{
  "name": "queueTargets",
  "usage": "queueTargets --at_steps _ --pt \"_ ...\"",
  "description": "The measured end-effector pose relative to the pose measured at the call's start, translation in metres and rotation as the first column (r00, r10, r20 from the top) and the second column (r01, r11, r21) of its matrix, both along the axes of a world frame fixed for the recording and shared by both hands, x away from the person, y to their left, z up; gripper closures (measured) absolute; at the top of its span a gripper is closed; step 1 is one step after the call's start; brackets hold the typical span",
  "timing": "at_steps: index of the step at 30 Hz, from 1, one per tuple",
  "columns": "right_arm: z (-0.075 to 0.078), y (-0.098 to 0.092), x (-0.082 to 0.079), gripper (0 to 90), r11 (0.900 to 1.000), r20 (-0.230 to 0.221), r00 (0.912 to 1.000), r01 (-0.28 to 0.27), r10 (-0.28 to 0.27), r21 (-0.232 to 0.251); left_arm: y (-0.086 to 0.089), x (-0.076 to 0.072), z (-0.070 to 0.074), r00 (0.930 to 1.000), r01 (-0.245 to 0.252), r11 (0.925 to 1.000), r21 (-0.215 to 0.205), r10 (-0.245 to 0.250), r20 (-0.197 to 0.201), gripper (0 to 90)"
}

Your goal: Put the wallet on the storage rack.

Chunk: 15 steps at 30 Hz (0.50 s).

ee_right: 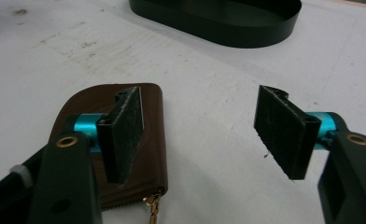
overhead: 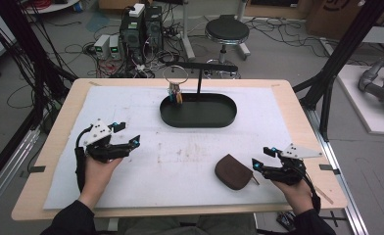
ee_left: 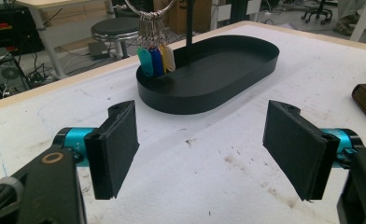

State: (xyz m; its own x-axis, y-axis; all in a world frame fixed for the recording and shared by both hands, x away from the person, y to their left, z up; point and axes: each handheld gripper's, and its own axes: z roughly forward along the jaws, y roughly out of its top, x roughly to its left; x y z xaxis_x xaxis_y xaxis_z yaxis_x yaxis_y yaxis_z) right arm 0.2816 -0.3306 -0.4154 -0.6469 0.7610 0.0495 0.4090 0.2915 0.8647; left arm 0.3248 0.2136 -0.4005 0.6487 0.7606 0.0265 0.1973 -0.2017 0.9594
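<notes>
Grey floor (overhead: 278, 54) strewn with cables, round stool (overhead: 227, 30), computer towers (overhead: 142, 25) behind table

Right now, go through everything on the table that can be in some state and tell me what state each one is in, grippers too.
Left gripper: open, holding nothing, above the mat.
Right gripper: open, holding nothing, one jaw over the pouch.
Brown pouch: lying flat on the mat, apparently zipped.
Black tray: upright on the mat.
Key ring: hanging from the stand, tags dangling over the tray's end.

The wooden surface (overhead: 298, 105) carries a stained white mat (overhead: 131, 112). On the mat, a black oval tray (overhead: 198, 120) sits upper centre; a brown pouch (overhead: 233, 171) lies lower right.
</notes>
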Motion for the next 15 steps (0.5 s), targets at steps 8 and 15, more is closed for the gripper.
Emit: queueTargets --at_steps 8,15 --pt "-0.012 0.008 0.005 45.5 0.999 -0.137 0.9899 -0.037 0.036 0.002 -0.004 0.0 -0.001 0.9999 0.008 0.9999 0.009 -0.008 -0.006 26.3" --pt "-0.02 0.009 0.012 46.6 0.998 -0.257 0.9647 -0.053 0.056 0.018 -0.003 0.001 -0.003 0.9999 0.007 1.0 0.006 -0.007 -0.009 26.3"
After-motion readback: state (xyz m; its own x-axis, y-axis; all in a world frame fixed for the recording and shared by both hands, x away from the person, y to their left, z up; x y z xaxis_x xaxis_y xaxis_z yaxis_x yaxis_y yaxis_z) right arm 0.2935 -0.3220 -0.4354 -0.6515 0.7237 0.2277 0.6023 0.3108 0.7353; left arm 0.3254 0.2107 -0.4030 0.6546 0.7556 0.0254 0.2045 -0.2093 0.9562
